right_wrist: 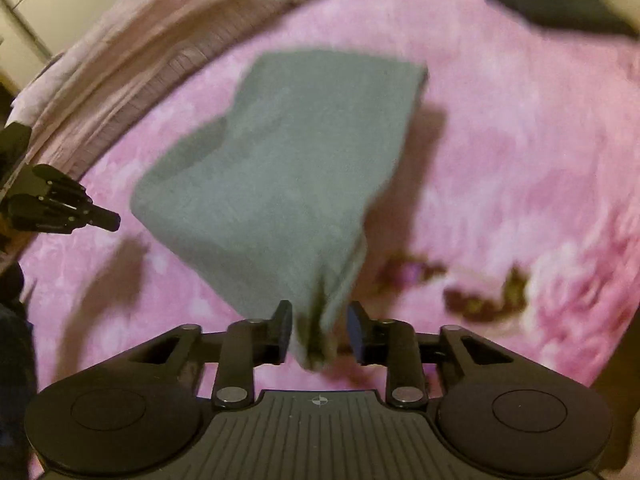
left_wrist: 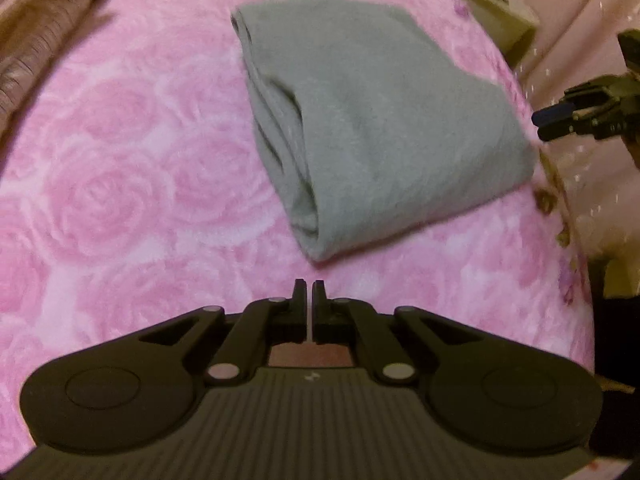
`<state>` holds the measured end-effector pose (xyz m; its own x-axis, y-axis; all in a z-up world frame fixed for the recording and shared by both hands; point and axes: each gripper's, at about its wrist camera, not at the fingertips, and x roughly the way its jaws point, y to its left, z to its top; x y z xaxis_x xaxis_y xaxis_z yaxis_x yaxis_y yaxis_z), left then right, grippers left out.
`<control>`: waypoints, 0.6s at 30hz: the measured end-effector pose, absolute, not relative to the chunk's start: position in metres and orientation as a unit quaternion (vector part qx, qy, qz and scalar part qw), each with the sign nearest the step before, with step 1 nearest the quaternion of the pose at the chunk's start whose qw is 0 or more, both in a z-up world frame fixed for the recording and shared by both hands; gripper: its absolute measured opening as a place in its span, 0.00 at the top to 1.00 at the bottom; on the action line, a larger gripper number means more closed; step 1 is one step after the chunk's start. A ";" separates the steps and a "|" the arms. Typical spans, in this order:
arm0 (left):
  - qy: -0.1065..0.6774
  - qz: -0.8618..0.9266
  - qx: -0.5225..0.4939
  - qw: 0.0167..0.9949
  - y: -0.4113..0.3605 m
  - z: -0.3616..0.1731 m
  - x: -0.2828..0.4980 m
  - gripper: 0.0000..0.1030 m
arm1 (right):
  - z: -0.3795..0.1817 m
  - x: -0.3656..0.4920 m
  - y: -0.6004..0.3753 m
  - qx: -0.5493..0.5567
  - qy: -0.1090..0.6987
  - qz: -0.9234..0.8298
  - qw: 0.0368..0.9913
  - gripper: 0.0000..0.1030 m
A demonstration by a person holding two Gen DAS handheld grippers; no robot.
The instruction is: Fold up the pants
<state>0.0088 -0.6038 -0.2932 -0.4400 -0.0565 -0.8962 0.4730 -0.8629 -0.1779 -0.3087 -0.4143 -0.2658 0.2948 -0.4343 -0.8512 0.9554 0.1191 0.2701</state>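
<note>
The grey pants point(left_wrist: 372, 120) lie folded in a compact bundle on the pink rose blanket point(left_wrist: 120, 184), at twelve o'clock from my left gripper point(left_wrist: 308, 286), whose jaws are together and empty. My right gripper point(right_wrist: 318, 328) stands parted, a corner of cloth loose between its fingers. Folding looks finished; next I'd pull both hands clear.

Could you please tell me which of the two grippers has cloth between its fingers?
The right gripper: a corner of the grey pants sits between its parted fingers. The left gripper is shut and empty.
</note>
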 end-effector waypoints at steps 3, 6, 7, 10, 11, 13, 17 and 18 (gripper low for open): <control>0.221 -0.849 0.452 0.164 -0.604 -0.278 -0.012 0.99 | -0.247 -0.291 -0.414 0.371 0.289 -0.521 0.713 0.60; 0.231 -0.862 0.420 0.165 -0.609 -0.286 -0.046 0.99 | -0.257 -0.273 -0.433 0.375 0.261 -0.490 0.743 0.59; 0.226 -0.860 0.427 0.164 -0.610 -0.294 -0.054 0.99 | -0.267 -0.267 -0.442 0.379 0.263 -0.479 0.747 0.59; 0.225 -0.834 0.474 0.169 -0.617 -0.332 -0.058 0.99 | -0.302 -0.273 -0.461 0.411 0.276 -0.468 0.732 0.60; 0.228 -0.828 0.482 0.173 -0.619 -0.343 -0.053 0.99 | -0.315 -0.282 -0.464 0.433 0.270 -0.463 0.725 0.60; 0.252 -0.819 0.478 0.190 -0.622 -0.351 -0.042 0.98 | -0.328 -0.293 -0.463 0.451 0.281 -0.458 0.713 0.60; 0.247 -0.808 0.486 0.223 -0.618 -0.336 -0.039 0.99 | -0.309 -0.299 -0.463 0.445 0.299 -0.471 0.700 0.59; 0.240 -0.808 0.486 0.231 -0.615 -0.329 -0.039 0.99 | -0.298 -0.296 -0.463 0.440 0.286 -0.471 0.709 0.59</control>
<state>-0.0388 -0.6149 -0.3294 -0.4220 -0.1394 -0.8958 0.6059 -0.7784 -0.1642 -0.2963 -0.4632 -0.2976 0.3923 -0.4166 -0.8201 0.9198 0.1689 0.3541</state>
